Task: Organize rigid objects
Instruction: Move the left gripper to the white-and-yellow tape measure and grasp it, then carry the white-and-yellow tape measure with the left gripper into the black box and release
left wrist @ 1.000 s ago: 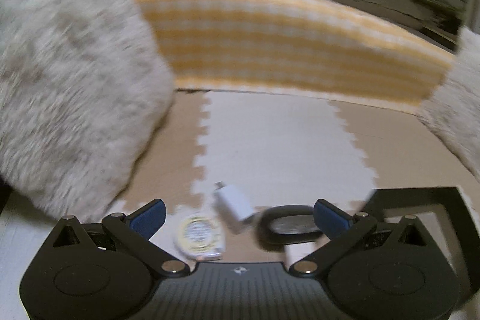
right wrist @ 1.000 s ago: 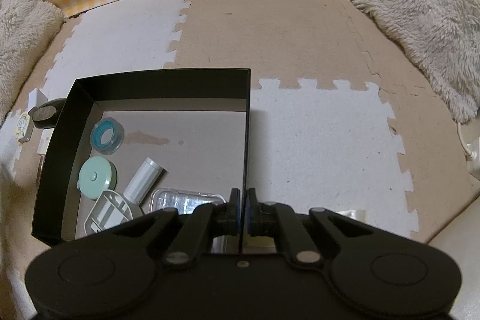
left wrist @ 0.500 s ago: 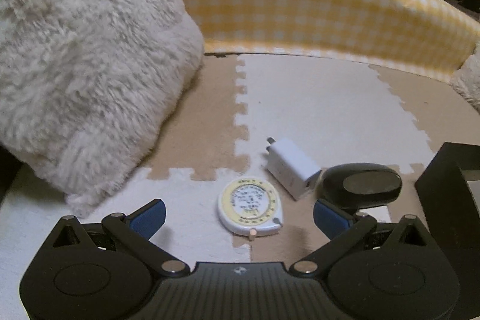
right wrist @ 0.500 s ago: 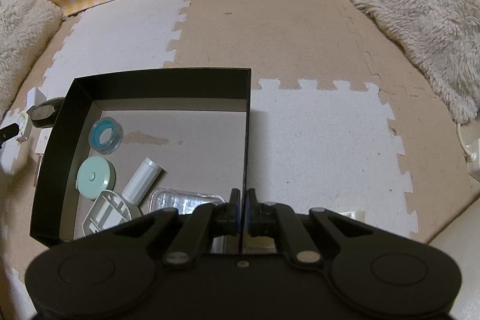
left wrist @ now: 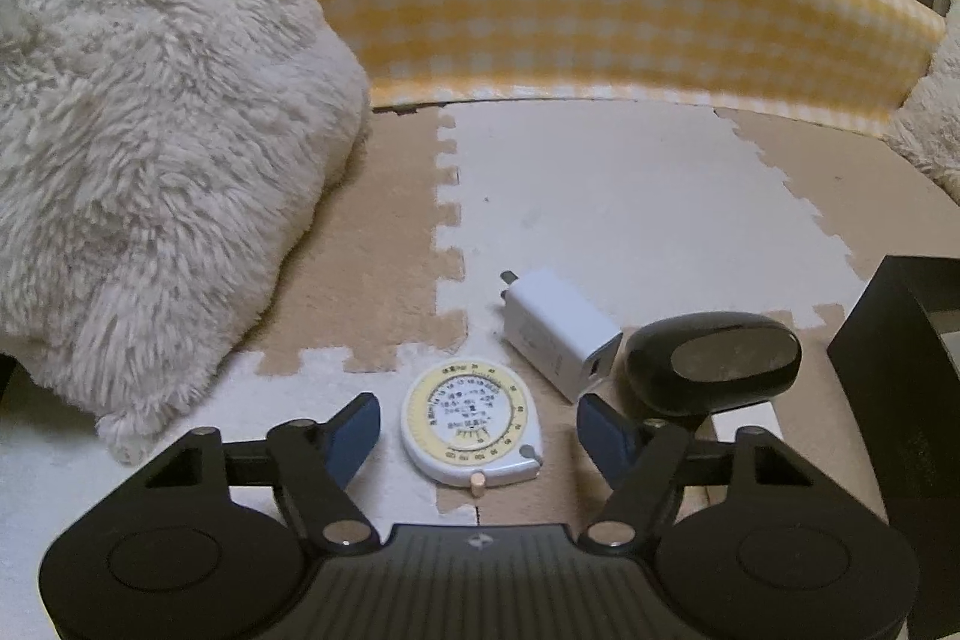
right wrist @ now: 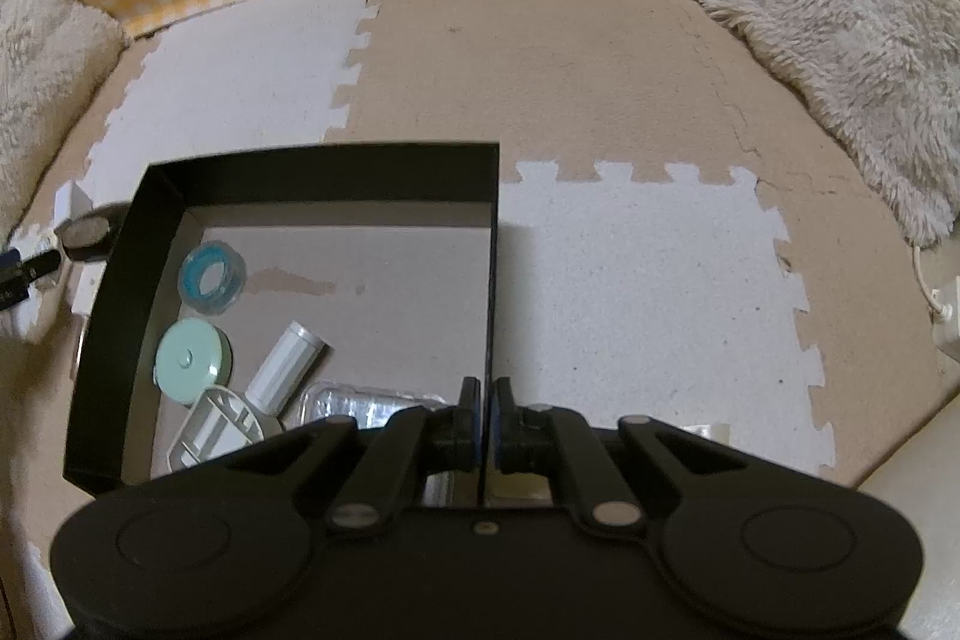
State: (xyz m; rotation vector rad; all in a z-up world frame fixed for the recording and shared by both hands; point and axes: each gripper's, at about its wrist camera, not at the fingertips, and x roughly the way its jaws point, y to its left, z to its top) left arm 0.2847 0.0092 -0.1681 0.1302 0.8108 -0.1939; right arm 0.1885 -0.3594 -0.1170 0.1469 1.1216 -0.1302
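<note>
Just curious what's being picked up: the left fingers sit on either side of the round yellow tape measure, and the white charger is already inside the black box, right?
Not quite. The white charger still lies on the foam mat, outside the black box, next to the round yellow tape measure. The left wrist view shows it. The closing left fingers do flank the tape measure.

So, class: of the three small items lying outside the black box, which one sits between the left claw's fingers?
The round yellow-rimmed tape measure. The white charger and black oval case lie farther off, toward the right.
</note>
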